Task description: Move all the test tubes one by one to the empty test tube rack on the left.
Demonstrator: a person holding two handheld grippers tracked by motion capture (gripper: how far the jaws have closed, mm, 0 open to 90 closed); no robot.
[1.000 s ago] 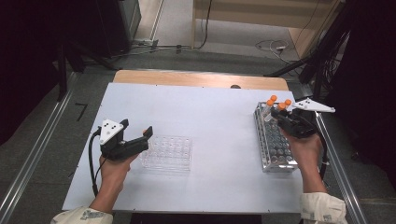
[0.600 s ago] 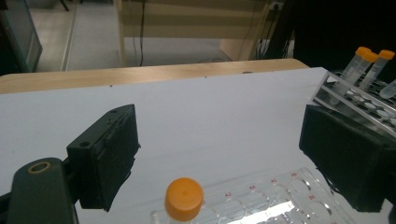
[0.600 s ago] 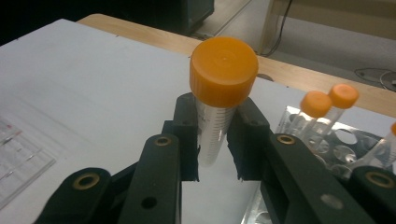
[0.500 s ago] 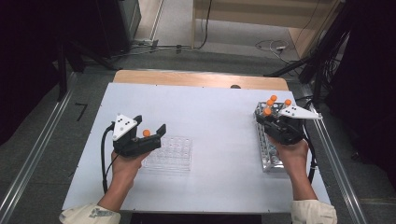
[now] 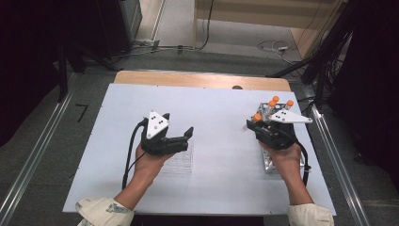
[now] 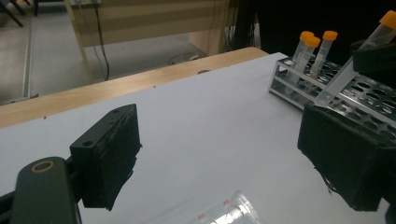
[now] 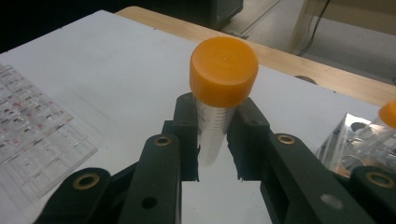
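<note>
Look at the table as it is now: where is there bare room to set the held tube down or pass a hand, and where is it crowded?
Bare white table lies between the clear well plate under the left gripper and the tube rack at the right edge. The far strip toward the wooden edge is bare too. The rack side is crowded, with the right gripper holding an orange-capped tube.

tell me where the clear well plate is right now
In the high view the clear well plate lies on the white table, left of centre, directly under the left tongs.
</note>
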